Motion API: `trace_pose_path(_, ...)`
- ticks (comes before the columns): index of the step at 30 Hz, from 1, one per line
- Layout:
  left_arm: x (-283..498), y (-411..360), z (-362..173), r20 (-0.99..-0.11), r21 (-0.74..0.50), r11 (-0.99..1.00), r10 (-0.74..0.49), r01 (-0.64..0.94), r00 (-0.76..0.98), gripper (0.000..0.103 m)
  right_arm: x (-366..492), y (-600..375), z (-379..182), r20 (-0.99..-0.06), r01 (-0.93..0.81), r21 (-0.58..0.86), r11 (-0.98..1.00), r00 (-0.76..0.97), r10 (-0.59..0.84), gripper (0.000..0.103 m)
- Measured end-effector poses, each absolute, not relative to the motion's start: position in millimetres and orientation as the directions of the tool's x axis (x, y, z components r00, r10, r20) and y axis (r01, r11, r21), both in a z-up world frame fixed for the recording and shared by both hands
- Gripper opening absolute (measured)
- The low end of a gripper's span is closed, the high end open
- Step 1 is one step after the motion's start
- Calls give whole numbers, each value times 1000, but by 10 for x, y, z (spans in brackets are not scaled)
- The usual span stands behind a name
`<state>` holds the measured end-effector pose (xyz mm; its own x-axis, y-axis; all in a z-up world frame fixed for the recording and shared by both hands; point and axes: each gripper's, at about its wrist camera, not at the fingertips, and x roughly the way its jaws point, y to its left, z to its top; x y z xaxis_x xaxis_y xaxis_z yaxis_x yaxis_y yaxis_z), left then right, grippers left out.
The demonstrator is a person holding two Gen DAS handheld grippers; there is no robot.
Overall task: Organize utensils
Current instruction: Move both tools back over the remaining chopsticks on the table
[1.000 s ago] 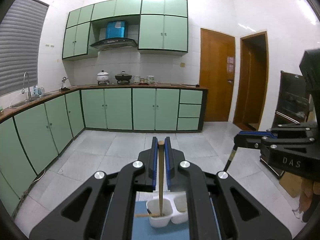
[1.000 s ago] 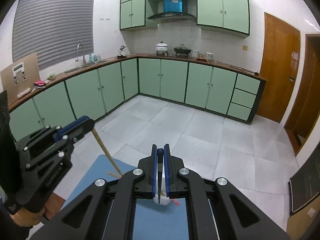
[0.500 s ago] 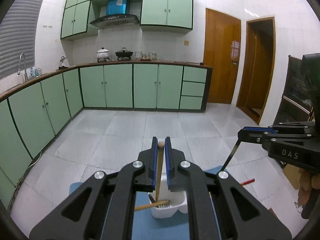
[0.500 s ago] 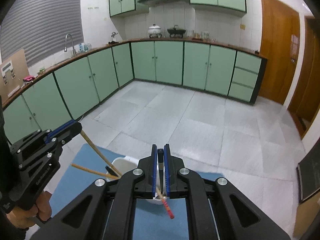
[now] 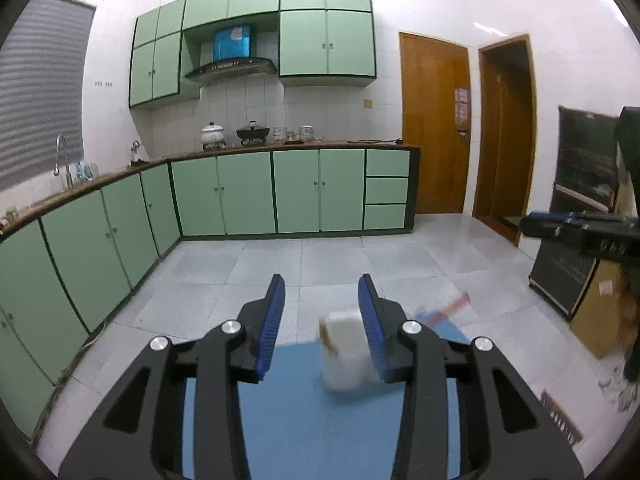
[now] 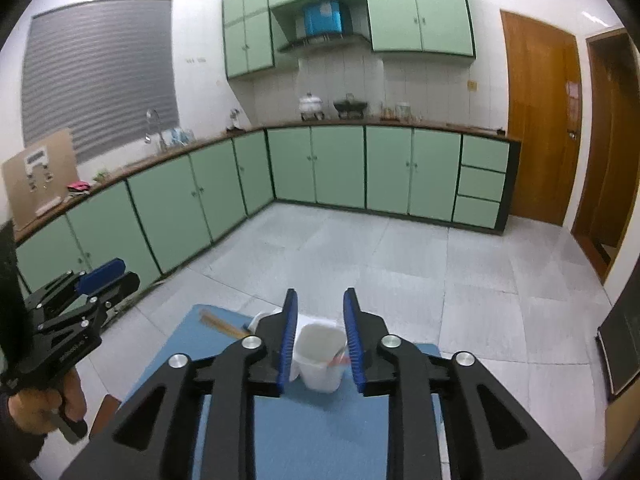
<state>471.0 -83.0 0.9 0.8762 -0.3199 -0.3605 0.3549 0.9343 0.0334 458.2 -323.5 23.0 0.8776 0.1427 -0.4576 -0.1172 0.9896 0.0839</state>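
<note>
A white two-cup utensil holder point(image 5: 346, 354) point(image 6: 320, 356) stands on a blue mat point(image 5: 296, 420) point(image 6: 332, 432). My left gripper point(image 5: 322, 324) is open and empty, just above and behind the holder. My right gripper point(image 6: 320, 336) is open and empty, its jaws either side of the holder's right cup. Wooden chopsticks point(image 6: 224, 326) lean out of the holder's left cup. A red-tipped chopstick point(image 6: 338, 358) rests in the right cup and sticks out to the right in the left wrist view point(image 5: 448, 310). The left view is motion-blurred.
Green base cabinets point(image 5: 280, 192) with a dark countertop run along the far and left walls. Two wooden doors point(image 5: 434, 124) are at the right. A dark cabinet point(image 5: 576, 216) and a cardboard box point(image 5: 600, 312) stand at the right. Grey tiled floor lies beyond the mat.
Both grippers have opened. The left let go of its wooden chopstick and the right let go of its dark, red-tipped chopstick; both now rest in the holder. Both grippers lifted slightly.
</note>
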Motion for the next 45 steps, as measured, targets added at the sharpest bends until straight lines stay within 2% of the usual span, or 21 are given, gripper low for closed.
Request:
trace_pose_path(2, 4372, -739, -113, -355, 42, 933, -321, 358, 878, 40, 4153, -3179, 25, -438, -127, 72, 989, 887, 146, 25)
trace_pose_path(6, 3542, -549, -556, -349, 55, 935, -311, 350, 884, 44, 3413, -3017, -558, -457, -141, 63, 988, 876, 154, 27)
trace_pose_path(11, 2628, -474, -1237, -401, -1, 934, -327, 356, 856, 47, 2512, -2638, -1419, -527, -192, 40, 981, 829, 184, 28)
trace_pose_path(15, 2206, -506, -1704, -463, -34, 931, -337, 364, 820, 47, 2069, -2353, -1941, -596, -251, 31, 967, 773, 220, 33)
trace_pose_path(19, 1982, -476, -1962, -488, -46, 931, -338, 363, 805, 48, 1808, -2117, -2309, -658, -326, -4, 945, 713, 243, 34)
trace_pose_path(27, 1897, -589, -2329, -564, -19, 906, -358, 422, 744, 48, 1846, -2014, -2570, -705, -370, -30, 929, 666, 243, 35)
trace_pose_path(35, 1968, -732, -2618, -637, 36, 883, -340, 468, 691, 48, 2080, -2135, -2583, -695, -328, 15, 945, 676, 246, 35)
trace_pose_path(45, 2033, -832, -2709, -664, 45, 883, -323, 467, 674, 47, 2148, -2317, -2648, -684, -266, 40, 963, 695, 221, 34)
